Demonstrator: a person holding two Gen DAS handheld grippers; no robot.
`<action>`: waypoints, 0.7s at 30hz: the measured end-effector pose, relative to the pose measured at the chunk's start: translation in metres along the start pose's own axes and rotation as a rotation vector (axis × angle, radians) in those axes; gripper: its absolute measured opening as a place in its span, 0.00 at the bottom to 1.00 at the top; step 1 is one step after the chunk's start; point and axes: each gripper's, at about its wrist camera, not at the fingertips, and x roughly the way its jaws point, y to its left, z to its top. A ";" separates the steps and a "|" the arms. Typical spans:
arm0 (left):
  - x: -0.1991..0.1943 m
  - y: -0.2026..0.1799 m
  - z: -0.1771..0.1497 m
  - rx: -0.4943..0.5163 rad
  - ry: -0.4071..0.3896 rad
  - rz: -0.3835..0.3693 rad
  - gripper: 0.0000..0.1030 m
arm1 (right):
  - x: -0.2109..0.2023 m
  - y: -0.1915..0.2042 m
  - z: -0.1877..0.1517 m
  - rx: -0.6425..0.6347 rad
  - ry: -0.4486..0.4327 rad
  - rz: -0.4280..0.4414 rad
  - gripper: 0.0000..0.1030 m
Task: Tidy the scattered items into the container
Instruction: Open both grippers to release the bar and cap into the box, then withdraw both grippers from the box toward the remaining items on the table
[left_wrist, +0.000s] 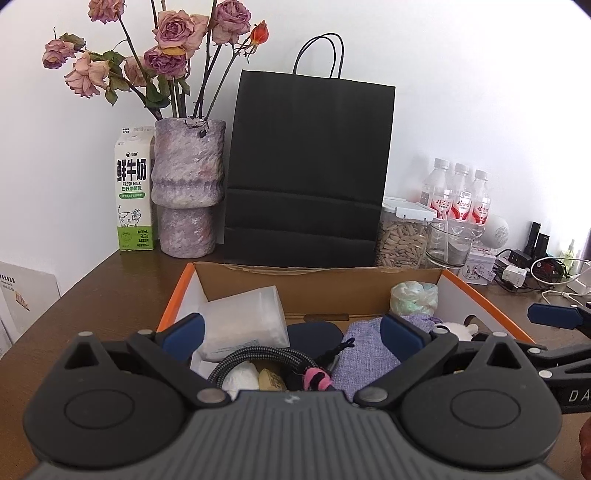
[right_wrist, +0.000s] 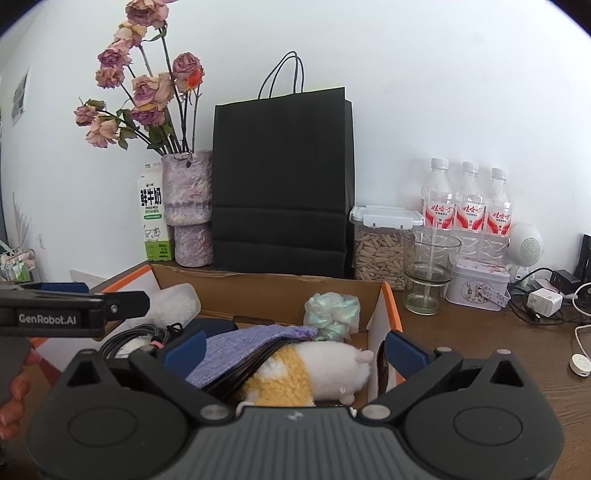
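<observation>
1. The left tool (left_wrist: 291, 332) fills the lower part of its view, its blue pads spread wide with nothing between them.
2. The right tool (right_wrist: 293, 349) sits low in its own view, also spread wide and empty.
3. The cardboard box (left_wrist: 321, 284), with orange-edged flaps, lies at the centre of both views on the brown bench (left_wrist: 110, 295), just beyond the pads.
4. Inside the box, in the left view, lie a frosted plastic tub (left_wrist: 245, 325) at centre left, a coiled braided cable (left_wrist: 258, 360) below it, a purple cloth pouch (left_wrist: 369, 354) at centre right and a pale green plastic bundle (left_wrist: 413, 297) towards the far right corner.
5. The right view shows a white and yellow plush toy (right_wrist: 314, 373) in the box, touching the pouch's lower edge.
6. Behind the box stand a black paper bag (left_wrist: 306, 166), a vase of dried roses (left_wrist: 186, 184) and a milk carton (left_wrist: 135, 192) at upper left.
7. Three water bottles (right_wrist: 469, 199), a seed jar (right_wrist: 380, 251) and a glass (right_wrist: 428, 273) stand at centre right.
</observation>
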 end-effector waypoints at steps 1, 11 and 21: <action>-0.003 -0.001 -0.001 0.003 -0.002 0.000 1.00 | -0.003 0.001 -0.001 0.002 -0.002 -0.001 1.00; -0.035 -0.008 -0.019 0.039 -0.032 0.029 1.00 | -0.032 0.004 -0.018 0.012 0.005 -0.026 1.00; -0.061 -0.012 -0.045 0.059 -0.025 0.041 1.00 | -0.060 0.010 -0.047 0.005 0.045 -0.031 1.00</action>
